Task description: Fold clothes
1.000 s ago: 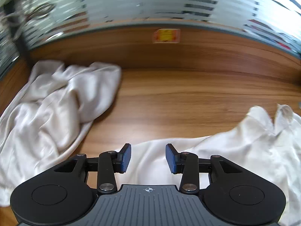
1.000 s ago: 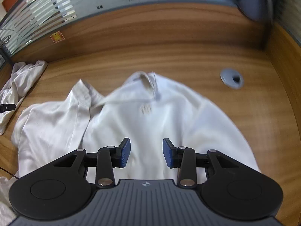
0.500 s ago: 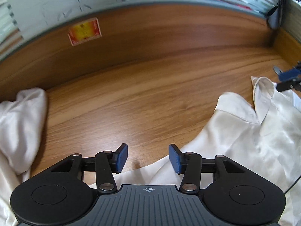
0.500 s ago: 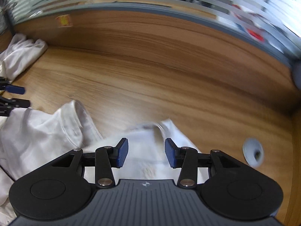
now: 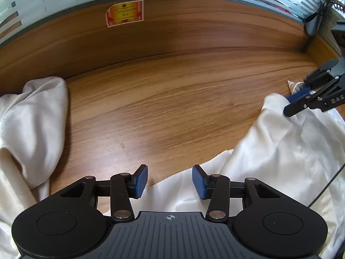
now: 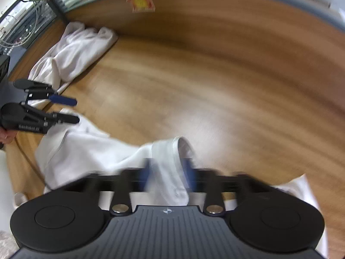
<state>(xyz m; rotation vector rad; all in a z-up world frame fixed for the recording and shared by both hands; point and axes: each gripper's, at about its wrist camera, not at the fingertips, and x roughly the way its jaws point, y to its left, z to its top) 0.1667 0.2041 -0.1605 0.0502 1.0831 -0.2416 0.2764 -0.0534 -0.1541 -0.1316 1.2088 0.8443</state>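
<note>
While your right claw (image 6: 167,178) clamps down on the ribbed collar band of the white shirt (image 6: 90,151), your left claw (image 5: 170,182) stands with its blue pads apart and nothing pinched between them.

Count it up: two claws, two garments, one table (image 5: 172,108), one red-and-yellow sticker (image 5: 125,13) on the back panel at 12 o'clock.

Garment one, the white shirt, is the one you're working. In the left wrist view it spills in from 3 o'clock down to 6 o'clock, its edge passing under the gap between your left claw's pads, the right-hand pad over cloth and the left-hand pad over bare wood. Out at 3 o'clock in that view your right claw shows side-on with its pads together on a raised peak of the shirt. In the right wrist view the collar band stands up between the blurred pads at 6 o'clock, and the rest of the shirt trails off toward 8 o'clock, where your left claw hangs over its far edge.

Garment two, a crumpled cream cloth (image 5: 32,129), lies bunched at 9 o'clock in the left wrist view, well apart from both claws.
</note>
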